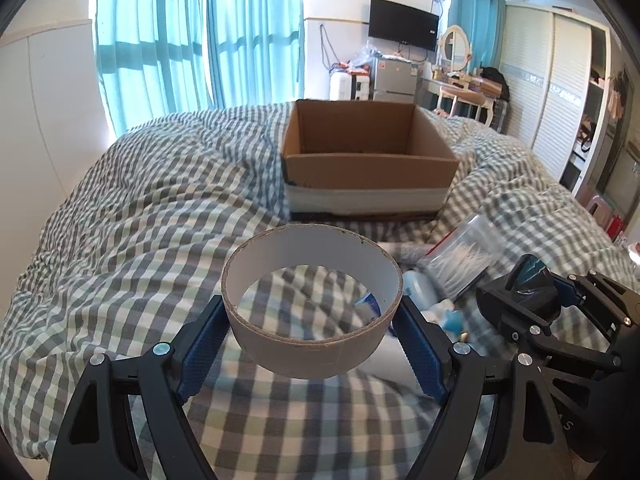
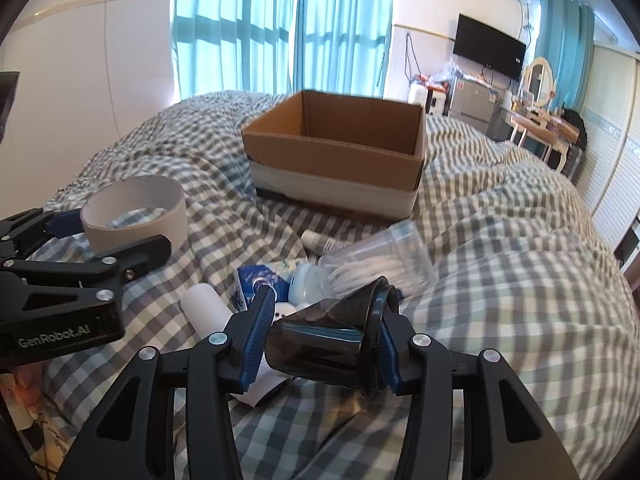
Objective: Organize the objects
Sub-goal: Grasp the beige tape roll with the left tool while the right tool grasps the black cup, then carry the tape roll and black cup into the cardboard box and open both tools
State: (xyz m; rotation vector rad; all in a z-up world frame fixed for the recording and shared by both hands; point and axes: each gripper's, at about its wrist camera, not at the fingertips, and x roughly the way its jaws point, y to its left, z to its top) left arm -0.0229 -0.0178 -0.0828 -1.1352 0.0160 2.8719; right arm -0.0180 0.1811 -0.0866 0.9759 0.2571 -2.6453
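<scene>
My left gripper [image 1: 310,308] is shut on a wide cardboard tape ring [image 1: 312,354], held above the checked duvet with its blue pads [image 1: 204,344] pressing both sides. The right wrist view shows that ring [image 2: 136,216] and the left gripper [image 2: 104,236] at the left. Over the pile of small items, my right gripper [image 2: 324,304] is shut on a glossy black roll [image 2: 316,344] that lies crosswise between the pads. The left wrist view has the right gripper [image 1: 536,292] and the black roll [image 1: 528,280] at the right. An open cardboard box [image 1: 368,170] [image 2: 320,156] stands further back on the bed; its bottom is hidden.
Around the right gripper lie a clear jar of cotton swabs [image 2: 384,260] [image 1: 464,264], a white tube [image 2: 324,242], a white cylinder [image 2: 204,308], a blue-and-white packet [image 2: 250,276] and a small white bottle [image 2: 304,280]. The rumpled duvet [image 1: 140,220] covers the bed.
</scene>
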